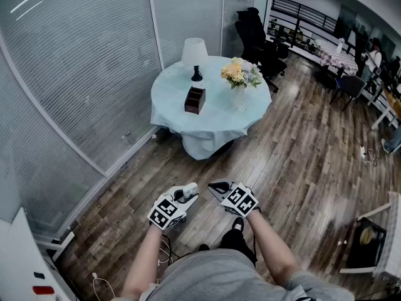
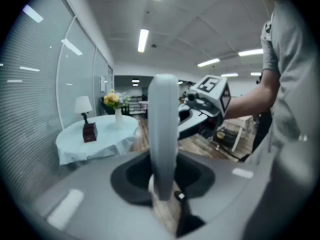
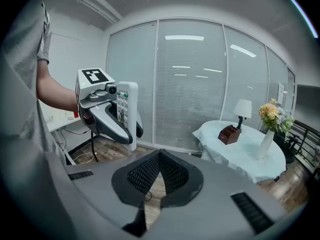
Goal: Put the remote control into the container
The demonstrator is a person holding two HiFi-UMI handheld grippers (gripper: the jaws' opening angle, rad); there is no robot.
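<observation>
- While the person stands on the brown wood-plank floor (image 1: 294, 162) with both tools held out in front, the left gripper (image 1: 183, 197) has its jaws clamped on the lower end of the white, slab-shaped plastic remote control (image 2: 164, 129).
- That remote control stands upright between the jaws and rises well past their tips. Its button face is turned toward the right gripper (image 3: 159, 156).
- Just beside the left one and clear of the remote control, the right gripper has its jaws pressed together with nothing between them.
- Farther ahead, well apart from both grippers, stands a round table draped in a pale blue cloth (image 1: 216, 121).
- On the tabletop the dark brown wooden container (image 1: 195, 100) sits near the middle, a little toward the left edge. The remote control is nowhere near it.
- By the table's right edge is a bouquet of yellow and pale flowers in a light vase (image 1: 240, 74).
- At the far edge stands a lamp with a white shade on a black base (image 1: 195, 55).
- Counted: one remote control, one container, two grippers, one table, one bouquet, one lamp.
</observation>
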